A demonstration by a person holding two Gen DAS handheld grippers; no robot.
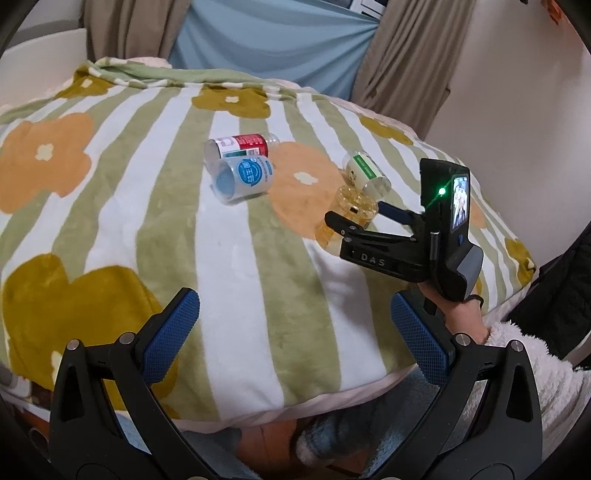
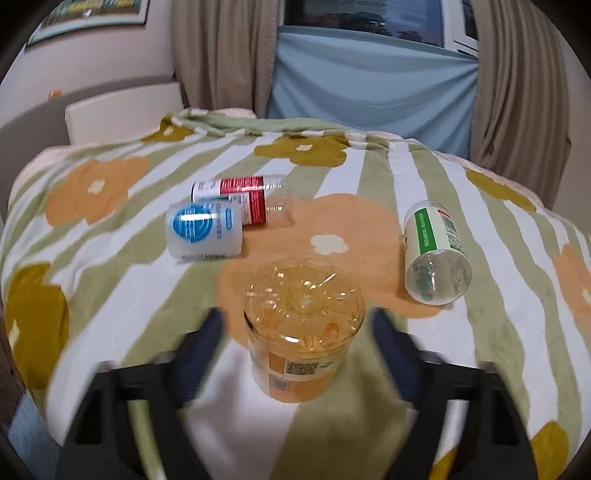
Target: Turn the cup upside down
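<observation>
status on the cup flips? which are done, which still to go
Done: the yellow cup appears to stand base-up on the blanket. In hand: nothing; the right gripper is open around it, not touching. The left gripper is open, idle. Left: the blue cup, red cup and green cup lie on their sides.

A home room; floral blanket (image 2: pixel 369 177), beige curtains (image 2: pixel 221 55), framed picture (image 2: pixel 92 14) on wall.
</observation>
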